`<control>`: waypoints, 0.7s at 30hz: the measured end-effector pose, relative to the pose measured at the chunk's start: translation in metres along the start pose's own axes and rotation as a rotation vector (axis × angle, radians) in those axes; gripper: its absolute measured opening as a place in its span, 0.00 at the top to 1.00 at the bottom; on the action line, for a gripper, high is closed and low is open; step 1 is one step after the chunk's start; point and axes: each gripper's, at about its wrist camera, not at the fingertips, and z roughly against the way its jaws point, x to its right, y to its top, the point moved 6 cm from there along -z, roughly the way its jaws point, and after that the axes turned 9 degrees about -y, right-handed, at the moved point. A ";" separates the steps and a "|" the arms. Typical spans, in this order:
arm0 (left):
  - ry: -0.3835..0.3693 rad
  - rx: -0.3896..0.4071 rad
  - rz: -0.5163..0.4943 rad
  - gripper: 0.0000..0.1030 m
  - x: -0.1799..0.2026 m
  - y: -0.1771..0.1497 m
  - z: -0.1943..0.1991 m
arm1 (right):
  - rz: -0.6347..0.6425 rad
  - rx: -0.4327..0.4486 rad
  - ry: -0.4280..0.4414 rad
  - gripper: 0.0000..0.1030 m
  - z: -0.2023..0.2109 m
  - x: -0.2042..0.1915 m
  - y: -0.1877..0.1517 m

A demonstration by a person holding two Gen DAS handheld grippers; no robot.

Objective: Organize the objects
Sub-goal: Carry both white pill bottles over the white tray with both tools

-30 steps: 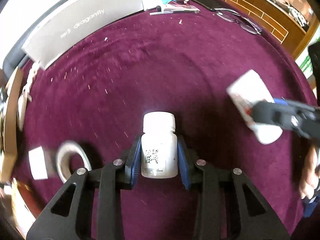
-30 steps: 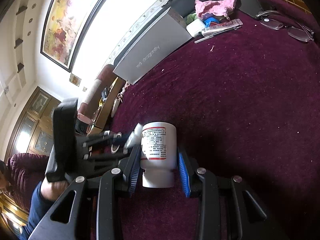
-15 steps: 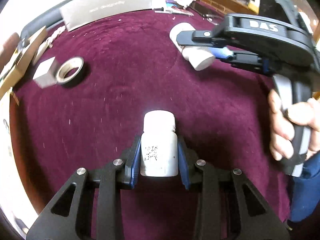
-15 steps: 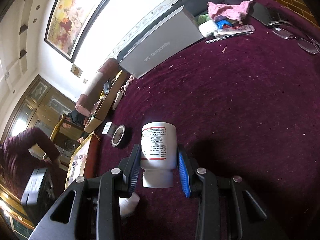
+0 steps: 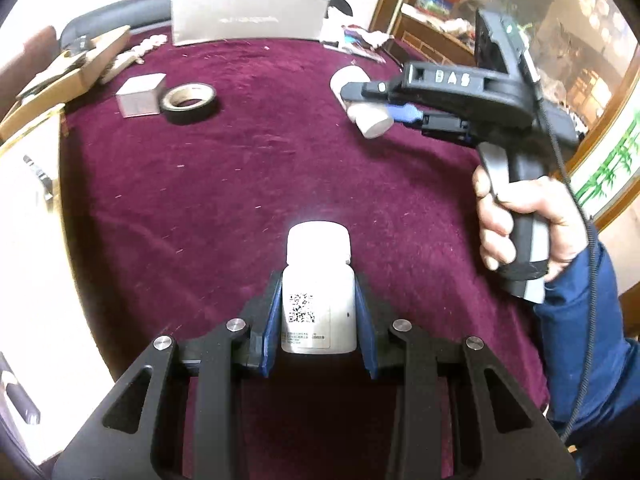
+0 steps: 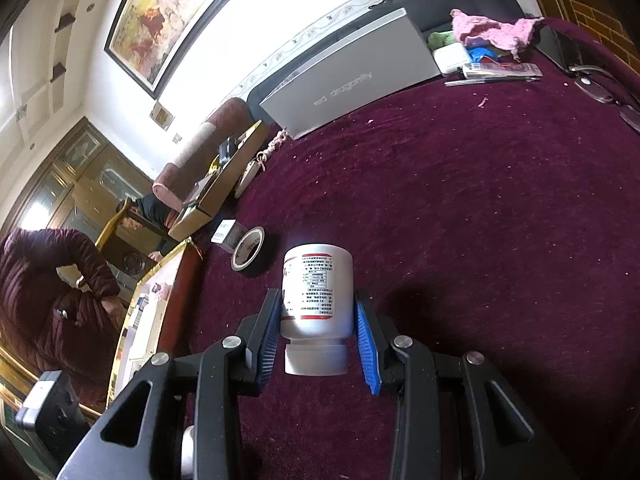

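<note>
Across the left wrist view spreads a maroon velvet surface [image 5: 240,184] flecked with lint, with a grey box [image 5: 248,20] at its far edge, a cardboard box [image 5: 68,68] at the left, and a small white carton [image 5: 140,92] touching a roll of black tape [image 5: 190,102]. The left gripper [image 5: 318,320] has its fingers clamped on a white bottle with a QR label [image 5: 318,304], cap pointing away. Only this view shows the person's hand [image 5: 520,224] gripping the right gripper [image 5: 380,104], which carries a second white bottle [image 5: 362,100] above the cloth. In the right wrist view, a framed painting [image 6: 168,16] hangs on the wall and a pink cloth [image 6: 492,30] lies by the grey box; the fingers squeeze that red-striped bottle at its sides, cap toward the camera.
</note>
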 end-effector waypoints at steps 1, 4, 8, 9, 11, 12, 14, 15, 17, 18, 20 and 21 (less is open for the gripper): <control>-0.004 0.007 0.000 0.69 -0.001 -0.002 0.005 | 0.010 -0.002 -0.004 0.66 -0.001 -0.002 -0.001; -0.014 0.044 0.001 0.68 -0.003 -0.007 0.023 | 0.047 -0.008 -0.012 0.66 -0.004 -0.010 -0.005; -0.033 0.088 0.005 0.68 -0.006 -0.014 0.045 | 0.045 -0.021 -0.016 0.66 -0.010 -0.016 -0.010; -0.037 0.100 0.004 0.68 -0.006 -0.015 0.051 | 0.034 -0.023 -0.011 0.66 -0.009 -0.020 -0.012; -0.043 0.121 0.005 0.68 -0.008 -0.016 0.059 | 0.038 -0.023 0.003 0.66 -0.006 -0.032 -0.017; -0.050 0.133 0.005 0.68 -0.010 -0.015 0.064 | 0.044 -0.020 0.011 0.66 -0.003 -0.040 -0.020; -0.054 0.152 0.009 0.68 -0.014 -0.016 0.071 | 0.047 -0.014 0.039 0.66 0.004 -0.056 -0.026; -0.058 0.161 0.012 0.68 -0.017 -0.016 0.075 | 0.046 -0.010 0.060 0.66 0.009 -0.064 -0.028; -0.057 0.177 0.020 0.68 -0.022 -0.018 0.082 | 0.057 -0.001 0.088 0.66 0.017 -0.081 -0.032; -0.057 0.187 0.023 0.68 -0.025 -0.019 0.088 | 0.066 0.000 0.093 0.66 0.020 -0.089 -0.035; -0.059 0.201 0.033 0.68 -0.030 -0.021 0.093 | 0.074 0.002 0.111 0.66 0.025 -0.101 -0.039; -0.061 0.211 0.044 0.68 -0.034 -0.022 0.097 | 0.081 0.002 0.124 0.66 0.027 -0.108 -0.041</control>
